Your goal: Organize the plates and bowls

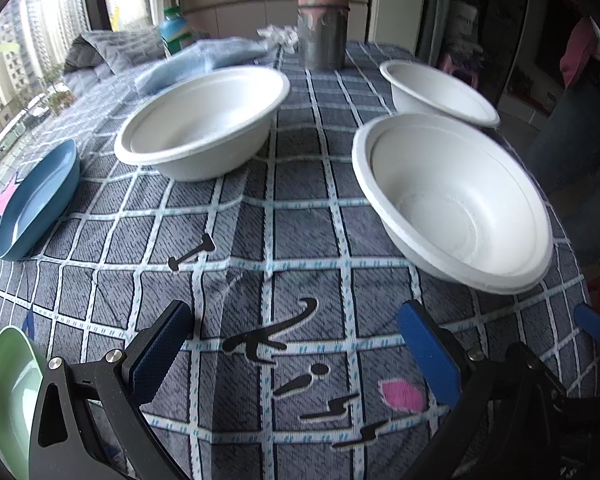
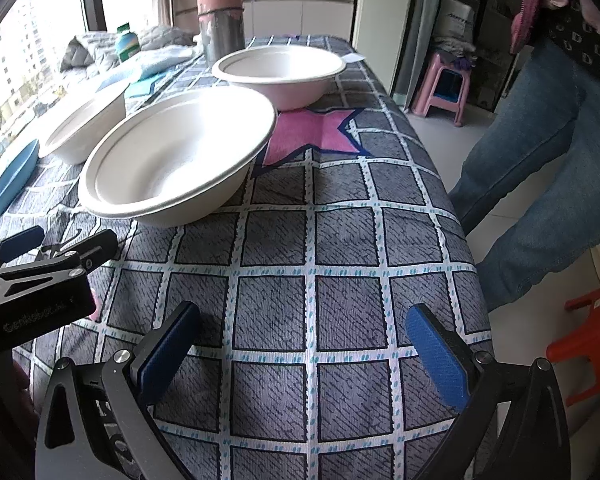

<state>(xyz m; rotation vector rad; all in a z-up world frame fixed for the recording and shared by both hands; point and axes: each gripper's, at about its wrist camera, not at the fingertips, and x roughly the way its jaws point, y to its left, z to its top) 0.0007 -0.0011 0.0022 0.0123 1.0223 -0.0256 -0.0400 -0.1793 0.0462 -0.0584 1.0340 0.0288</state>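
Observation:
Three white bowls stand on the checked tablecloth: a left bowl [image 1: 202,120] [image 2: 84,124], a near right bowl [image 1: 452,200] [image 2: 180,156] and a far right bowl [image 1: 436,90] [image 2: 280,70]. A blue plate [image 1: 36,200] [image 2: 12,180] lies at the left, and a green plate [image 1: 8,396] at the near left corner. My left gripper [image 1: 296,352] is open above the cloth, short of the bowls, with nothing between its fingers. My right gripper [image 2: 304,356] is open too, empty, over the cloth in front of the near right bowl. The left gripper's body [image 2: 40,272] shows at the left of the right wrist view.
A pink and grey pillar [image 1: 322,12] [image 2: 220,8] rises at the table's far end. A blue folded cloth [image 1: 204,62] and a bottle [image 1: 174,30] lie at the back left. A person's jeans leg [image 2: 540,152] stands beside the table's right edge, near a pink stool [image 2: 444,88] and an orange stool [image 2: 588,336].

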